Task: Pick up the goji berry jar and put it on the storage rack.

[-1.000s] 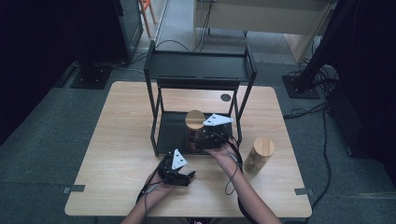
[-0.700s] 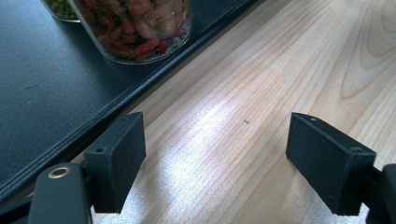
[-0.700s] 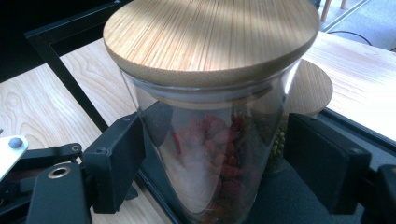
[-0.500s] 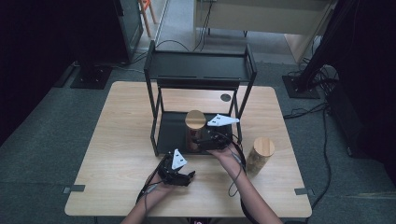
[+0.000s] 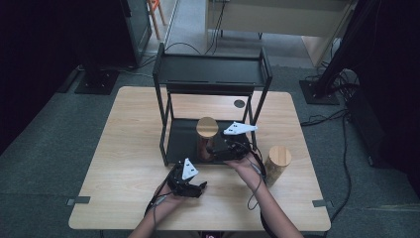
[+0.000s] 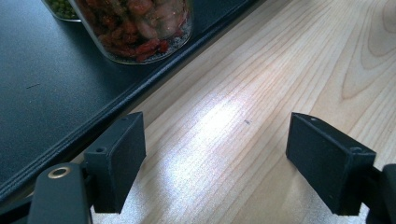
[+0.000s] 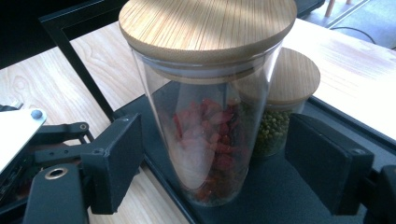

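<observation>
Right gripper (image 7: 212,161): we note its jaws have just been opening and now stand clear on both sides of the tall glass jar (image 7: 205,121), pads not touching the glass. We see the jar upright at the front edge of the rack's black lower shelf (image 7: 275,196), bamboo lid (image 7: 208,23) on, red dried berries inside. Just behind it stands a shorter lidded jar (image 7: 280,107) of green beans. Left gripper (image 6: 215,158) is open over bare table (image 6: 261,79), beside the shelf edge. 1 more lidded jar (image 5: 276,166) stands on the table, to the right.
</observation>
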